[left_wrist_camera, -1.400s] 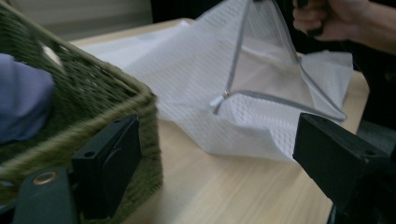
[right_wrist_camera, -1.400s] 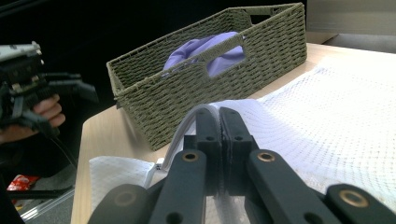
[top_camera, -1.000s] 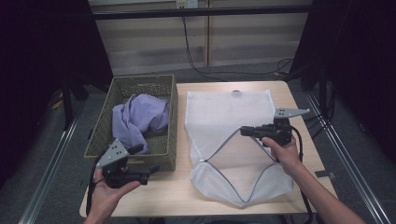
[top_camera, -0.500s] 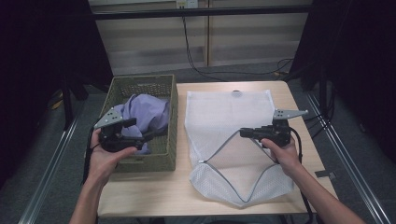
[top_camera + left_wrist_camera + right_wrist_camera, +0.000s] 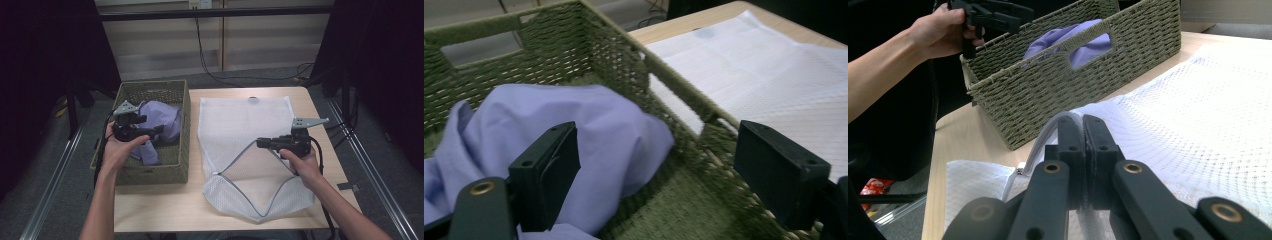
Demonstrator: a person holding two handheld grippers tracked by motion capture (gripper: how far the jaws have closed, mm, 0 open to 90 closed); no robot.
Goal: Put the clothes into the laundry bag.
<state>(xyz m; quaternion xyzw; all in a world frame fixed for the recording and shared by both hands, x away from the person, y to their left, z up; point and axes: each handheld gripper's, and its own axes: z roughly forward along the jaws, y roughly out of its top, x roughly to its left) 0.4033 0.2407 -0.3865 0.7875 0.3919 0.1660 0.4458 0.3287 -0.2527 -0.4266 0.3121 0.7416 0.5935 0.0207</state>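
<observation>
The table (image 5: pixel 165 210) carries two big things side by side: a white mesh bag (image 5: pixel 245 125) spread flat over its right half and a green woven basket (image 5: pixel 181 130) on its left half, the two just beside each other. The bag's zipped mouth lies toward the person, and its grey-edged rim (image 5: pixel 235 159) is lifted into a tent-like peak above the lower layer of mesh. In the basket lies a crumpled lilac cloth (image 5: pixel 162 122), heaped against the far and right walls; in the left gripper view the cloth (image 5: pixel 589 135) fills the near left part of the basket (image 5: pixel 674 95), with bare woven floor to its right. The left gripper (image 5: pixel 152 131) is held over the basket, above the cloth, its jaws spread wide apart with nothing between them; in its own view one jaw stands in front of the cloth and the other in front of the basket's side wall, and whether either touches the cloth cannot be told. The right gripper (image 5: pixel 261 143) is over the middle of the bag, jaws pressed together on the rim and holding it up; in its own view the rim (image 5: pixel 1045 137) runs off to the left of the closed jaws.
</observation>
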